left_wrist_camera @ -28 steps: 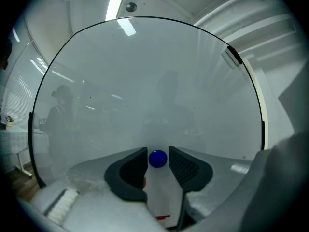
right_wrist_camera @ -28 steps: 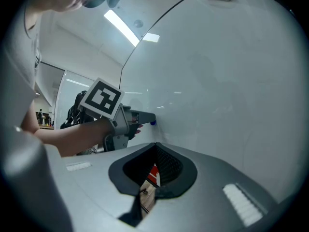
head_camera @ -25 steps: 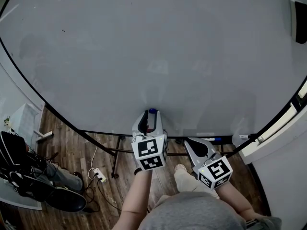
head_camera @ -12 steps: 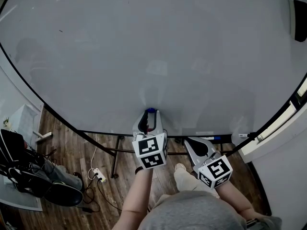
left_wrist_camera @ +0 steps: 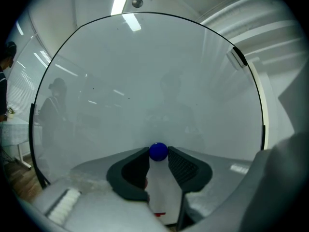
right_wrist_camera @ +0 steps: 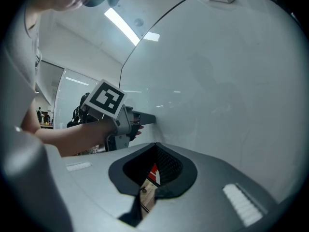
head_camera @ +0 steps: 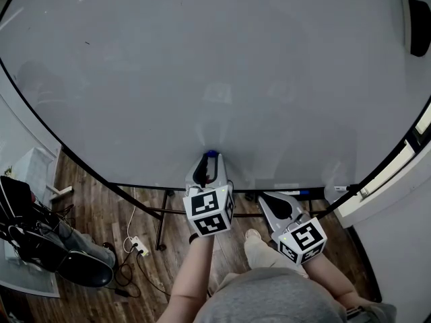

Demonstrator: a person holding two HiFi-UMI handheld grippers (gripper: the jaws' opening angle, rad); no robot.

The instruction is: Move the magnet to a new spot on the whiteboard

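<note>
A small round blue magnet [head_camera: 213, 155] [left_wrist_camera: 158, 151] sticks low on the whiteboard [head_camera: 215, 66], just above its bottom edge. My left gripper [head_camera: 211, 160] [left_wrist_camera: 158, 154] points straight at the board. The magnet sits between its two fingertips, and the jaws are closing in on it with the pads right beside it. In the right gripper view the left gripper [right_wrist_camera: 145, 119] reaches the board from the left. My right gripper [head_camera: 265, 198] [right_wrist_camera: 155, 146] hangs lower and to the right, shut with nothing in it, short of the board.
A black eraser [head_camera: 419, 25] clings to the board's upper right. A marker tray [head_camera: 306, 194] runs along the bottom edge to the right. Below stand the board's legs [head_camera: 161, 215], a power strip [head_camera: 139, 247] on the wood floor, and dark bags [head_camera: 54, 251] at the left.
The left gripper stays at the magnet, its cube only drifting a touch left. The right gripper has not moved.
</note>
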